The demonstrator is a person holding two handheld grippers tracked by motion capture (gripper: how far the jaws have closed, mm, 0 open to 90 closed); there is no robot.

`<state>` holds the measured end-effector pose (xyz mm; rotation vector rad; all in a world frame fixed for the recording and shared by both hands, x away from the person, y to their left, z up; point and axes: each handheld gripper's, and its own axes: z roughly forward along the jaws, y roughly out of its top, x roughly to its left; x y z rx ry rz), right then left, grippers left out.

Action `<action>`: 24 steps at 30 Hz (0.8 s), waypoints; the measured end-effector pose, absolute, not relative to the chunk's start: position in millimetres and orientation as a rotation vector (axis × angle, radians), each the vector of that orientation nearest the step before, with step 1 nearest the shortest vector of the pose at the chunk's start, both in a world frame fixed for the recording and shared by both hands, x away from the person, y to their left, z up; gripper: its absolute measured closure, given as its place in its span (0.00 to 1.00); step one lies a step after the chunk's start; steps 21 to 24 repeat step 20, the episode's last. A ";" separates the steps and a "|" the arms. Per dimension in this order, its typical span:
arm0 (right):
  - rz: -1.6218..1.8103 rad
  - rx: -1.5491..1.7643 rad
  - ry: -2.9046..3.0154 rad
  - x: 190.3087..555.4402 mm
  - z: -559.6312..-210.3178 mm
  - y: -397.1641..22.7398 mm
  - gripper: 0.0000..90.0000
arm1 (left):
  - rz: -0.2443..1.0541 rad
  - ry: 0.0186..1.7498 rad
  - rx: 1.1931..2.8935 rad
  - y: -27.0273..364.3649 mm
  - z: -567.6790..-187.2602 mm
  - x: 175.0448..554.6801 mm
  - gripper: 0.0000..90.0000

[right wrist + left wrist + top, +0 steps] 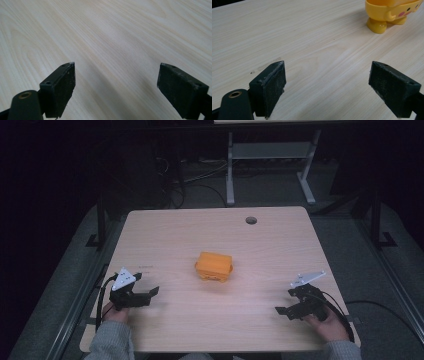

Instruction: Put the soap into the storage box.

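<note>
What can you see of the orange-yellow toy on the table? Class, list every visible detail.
The toy is a boxy, glossy figure that looks like plastic, orange in the high view and yellow-orange in the left gripper view. That closer view shows stubby rounded feet, a small arm, pink cheek spots and dark dot eyes. It stands upright near the middle of the pale wooden table, resting on its feet. Nothing else touches it; both grippers are apart from it.

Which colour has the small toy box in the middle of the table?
The toy box is orange-yellow, with pink cheek spots; the left gripper view shows it best.
</note>
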<state>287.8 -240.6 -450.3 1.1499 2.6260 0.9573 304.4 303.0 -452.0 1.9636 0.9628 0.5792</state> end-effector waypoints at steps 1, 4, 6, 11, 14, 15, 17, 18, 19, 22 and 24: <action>0.954 1.143 2.619 285.7 -450.5 -242.0 0.16 | 0.579 0.963 1.965 302.9 -452.0 304.4 0.15; 0.954 1.158 2.599 279.4 -451.7 -244.6 0.15 | 0.572 0.962 1.966 303.4 -451.7 304.4 0.15; 0.985 1.169 2.577 273.6 -453.2 -247.3 0.15 | 0.571 0.966 1.961 303.9 -451.6 304.5 0.15; 0.970 1.167 2.521 256.7 -452.7 -249.6 0.15 | 0.576 0.967 1.963 304.3 -452.2 305.5 0.15; 0.982 1.147 2.481 250.8 -452.6 -251.2 0.15 | 0.573 0.969 1.969 303.0 -452.9 305.7 0.15; 0.988 1.146 2.470 248.9 -452.6 -251.6 0.15 | 0.574 0.965 1.967 302.8 -453.4 306.0 0.15; 1.003 1.151 2.463 247.6 -452.7 -251.0 0.15 | 0.568 0.967 1.966 302.2 -453.9 306.2 0.15; 0.999 1.137 2.458 247.9 -452.6 -250.2 0.15 | 0.568 0.965 1.968 302.0 -454.2 306.6 0.15; 0.983 1.125 2.445 247.9 -452.0 -248.7 0.15 | 0.569 0.966 1.969 301.9 -454.4 306.9 0.15; 0.981 1.106 2.435 248.2 -451.7 -247.4 0.15 | 0.569 0.967 1.968 301.7 -454.6 307.2 0.15; 0.981 1.106 2.435 248.2 -451.7 -247.4 0.15 | 0.569 0.967 1.968 301.7 -454.6 307.2 0.15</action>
